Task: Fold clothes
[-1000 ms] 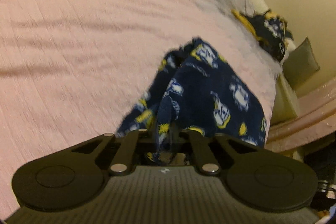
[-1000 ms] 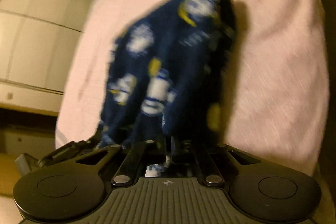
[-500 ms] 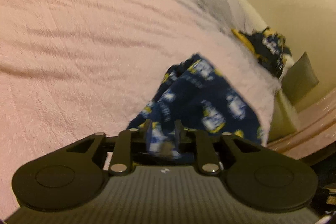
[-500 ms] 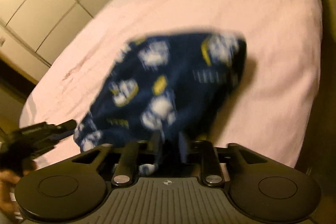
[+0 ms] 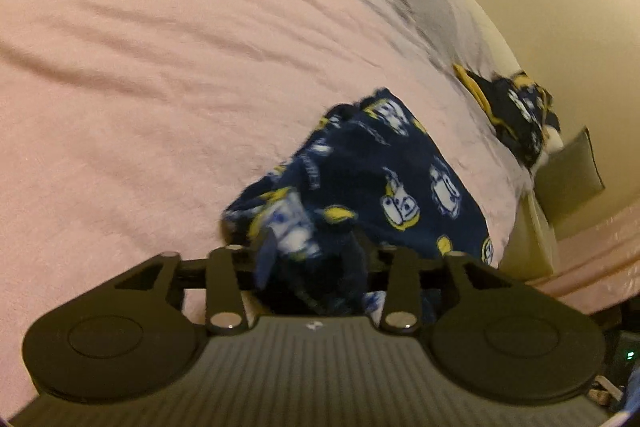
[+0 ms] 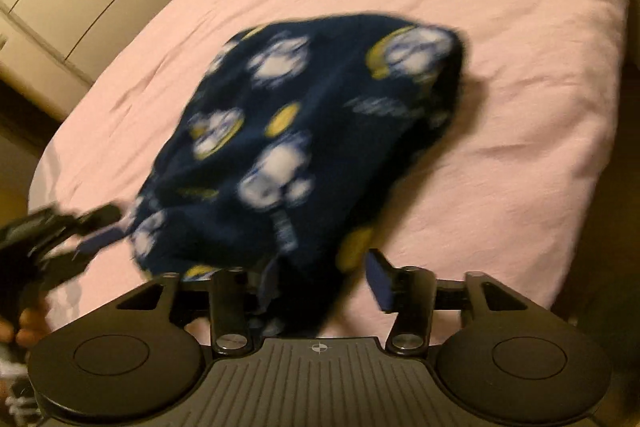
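Both grippers are letting go here. The left gripper (image 5: pixel 316 259) has its jaws opening, and a bunched corner of the navy fleece garment (image 5: pixel 380 179) sits between them; the pads look clear of the cloth on the left side, though the fold hides the other one. Over on the right wrist view, the right gripper (image 6: pixel 324 279) is opening too, jaws spreading wide, with a dark hanging edge of the same garment (image 6: pixel 304 131) in the gap and a clear space beside the right-hand blue pad (image 6: pixel 378 283) (blurry, but that gap is plain). The garment, printed in white and yellow, lies heaped on the pink bedspread (image 5: pixel 140 67), near the bed's edge. A second navy-and-yellow piece (image 5: pixel 516 115) sits farther along that edge, well apart, by a grey cushion (image 5: pixel 568 171). The left gripper also shows at the right view's left margin (image 6: pixel 80 231), just beside the heap.
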The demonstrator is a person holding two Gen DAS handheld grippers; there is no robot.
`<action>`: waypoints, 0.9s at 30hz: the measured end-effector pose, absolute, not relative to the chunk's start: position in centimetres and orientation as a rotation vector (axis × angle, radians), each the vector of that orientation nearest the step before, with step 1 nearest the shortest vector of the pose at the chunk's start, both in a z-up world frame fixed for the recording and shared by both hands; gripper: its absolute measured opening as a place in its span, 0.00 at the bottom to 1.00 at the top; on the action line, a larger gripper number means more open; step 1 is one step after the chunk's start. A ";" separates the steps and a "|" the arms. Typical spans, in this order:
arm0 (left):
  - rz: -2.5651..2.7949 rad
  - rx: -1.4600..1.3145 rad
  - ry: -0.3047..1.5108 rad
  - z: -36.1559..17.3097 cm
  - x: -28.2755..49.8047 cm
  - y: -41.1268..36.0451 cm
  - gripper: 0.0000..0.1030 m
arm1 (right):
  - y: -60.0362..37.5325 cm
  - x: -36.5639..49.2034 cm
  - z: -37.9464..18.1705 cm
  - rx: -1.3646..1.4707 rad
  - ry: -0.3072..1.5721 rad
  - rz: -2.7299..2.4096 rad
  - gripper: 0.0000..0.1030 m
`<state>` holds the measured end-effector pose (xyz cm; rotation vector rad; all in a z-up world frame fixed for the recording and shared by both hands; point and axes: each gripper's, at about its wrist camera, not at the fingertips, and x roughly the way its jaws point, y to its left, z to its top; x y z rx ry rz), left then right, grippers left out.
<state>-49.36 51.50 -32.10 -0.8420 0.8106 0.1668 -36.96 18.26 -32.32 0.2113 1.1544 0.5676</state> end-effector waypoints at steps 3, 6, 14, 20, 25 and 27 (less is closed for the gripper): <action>0.189 -0.941 0.804 -31.9 -50.5 51.5 0.42 | 15.8 -35.8 -32.3 0.281 1.172 0.492 0.56; 0.212 -1.056 0.797 -32.0 -51.3 51.0 0.49 | 14.4 -33.9 -32.3 0.295 1.184 0.451 0.57; 0.352 -1.279 0.789 -34.8 -51.3 47.9 0.62 | 14.4 -27.9 -29.1 0.109 1.125 0.546 0.70; 0.475 -1.361 0.771 -37.8 -50.3 45.1 0.63 | 17.1 -22.1 -28.2 -0.020 1.061 0.692 0.78; 0.557 -1.381 0.694 -39.7 -50.4 43.4 0.69 | 19.1 -16.8 -28.9 -0.041 1.102 0.848 0.78; 0.567 -1.406 0.646 -40.5 -50.9 42.9 0.72 | 19.9 -14.7 -29.6 -0.042 1.141 0.917 0.80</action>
